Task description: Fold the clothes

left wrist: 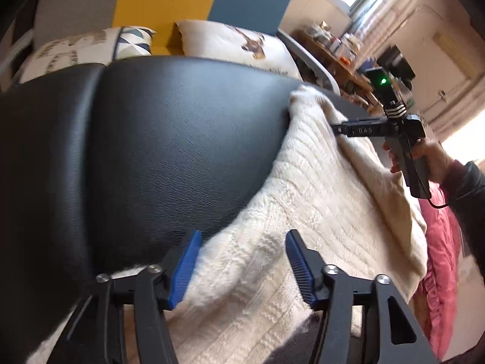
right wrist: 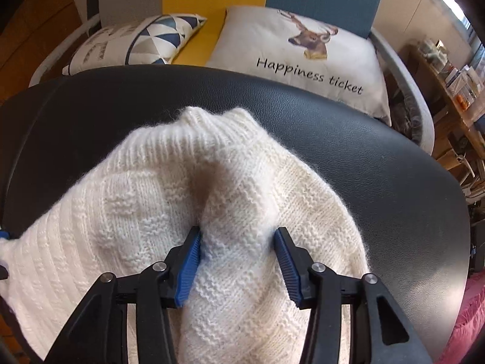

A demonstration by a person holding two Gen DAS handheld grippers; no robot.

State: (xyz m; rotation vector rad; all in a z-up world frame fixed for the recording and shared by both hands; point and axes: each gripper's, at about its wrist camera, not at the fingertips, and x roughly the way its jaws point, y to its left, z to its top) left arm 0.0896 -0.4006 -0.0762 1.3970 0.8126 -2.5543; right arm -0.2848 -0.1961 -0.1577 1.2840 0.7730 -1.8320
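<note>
**Cream sweater straddled by both grippers on the black seat**

The right gripper (right wrist: 238,261) is seen with its blue pads spread and a raised ridge of knit standing between them; the left pad (right wrist: 189,265) lies against the wool, while the other pad seems to stand just off it, so the fold is judged to be straddled rather than firmly pinched. The ridge is probably gathered there so that a layer can be lifted clear of the one beneath. The left gripper (left wrist: 242,268) is likewise held wide apart, low over the near edge of the cream knitted sweater (left wrist: 306,212), with fabric lying between and under its pads but not clamped.

The sweater is spread across the right part of a black leather-look seat (left wrist: 169,139), its ribbed cuff or hem (right wrist: 194,127) pointing away toward the cushions. In the left wrist view the right gripper is seen from the side, reaching in over the far part of the garment, held by a hand (left wrist: 430,157).

Whether a sleeve is being brought in or laid out cannot be settled; the garment lies bunched, not squared.

Beyond it a pink garment (left wrist: 439,257) hangs at the seat's edge, and a deer-print cushion (right wrist: 303,57) rests on a chair behind.
</note>
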